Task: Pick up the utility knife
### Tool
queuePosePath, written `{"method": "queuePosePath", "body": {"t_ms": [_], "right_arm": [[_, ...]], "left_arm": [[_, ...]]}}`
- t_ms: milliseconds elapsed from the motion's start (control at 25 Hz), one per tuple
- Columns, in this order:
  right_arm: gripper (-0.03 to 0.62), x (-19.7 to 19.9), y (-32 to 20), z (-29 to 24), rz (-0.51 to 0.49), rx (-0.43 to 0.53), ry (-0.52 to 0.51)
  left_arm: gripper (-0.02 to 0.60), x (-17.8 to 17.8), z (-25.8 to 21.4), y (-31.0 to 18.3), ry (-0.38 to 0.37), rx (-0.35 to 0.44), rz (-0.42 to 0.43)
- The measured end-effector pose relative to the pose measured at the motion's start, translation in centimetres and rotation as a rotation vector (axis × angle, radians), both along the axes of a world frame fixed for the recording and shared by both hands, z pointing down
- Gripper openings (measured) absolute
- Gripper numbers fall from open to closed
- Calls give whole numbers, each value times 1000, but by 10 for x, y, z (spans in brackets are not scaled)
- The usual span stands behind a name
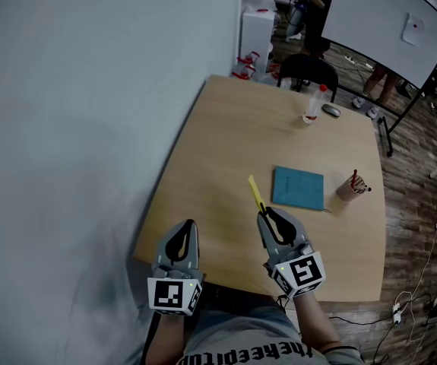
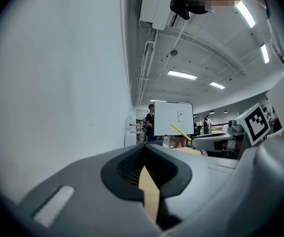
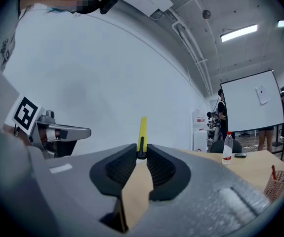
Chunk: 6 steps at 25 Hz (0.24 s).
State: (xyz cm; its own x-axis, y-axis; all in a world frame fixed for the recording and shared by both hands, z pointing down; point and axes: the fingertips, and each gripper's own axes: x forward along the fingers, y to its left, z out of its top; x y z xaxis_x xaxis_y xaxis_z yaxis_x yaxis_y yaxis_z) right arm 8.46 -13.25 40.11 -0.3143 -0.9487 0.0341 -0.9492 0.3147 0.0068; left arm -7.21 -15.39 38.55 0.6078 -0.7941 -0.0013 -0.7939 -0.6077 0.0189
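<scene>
Counter [image 1: 218, 150] bare left of and nearer than blue notebook [image 1: 298, 187]; pen cup [image 1: 349, 187] just right of notebook, bottle [image 1: 311, 106] and mouse [image 1: 330, 110] well beyond it.

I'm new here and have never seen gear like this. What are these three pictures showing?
No robot here: a person holds a two-jaw gripper in each hand. The head view comes from a camera on the person's head, looking down. The other two come from cameras riding on each gripper, looking along its jaws. The right gripper is clamped on a yellow utility knife, held above the wooden table. The left gripper is shut and empty. On the table are a teal notebook, a cup of pens, a water bottle and a computer mouse.
</scene>
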Motion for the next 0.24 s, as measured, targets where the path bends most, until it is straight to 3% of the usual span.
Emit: {"method": "queuePosePath", "body": {"t_ms": [240], "right_arm": [[67, -1, -5, -7, 6, 7, -5]], "left_arm": [[20, -2, 3, -5, 48, 2, 13]]}}
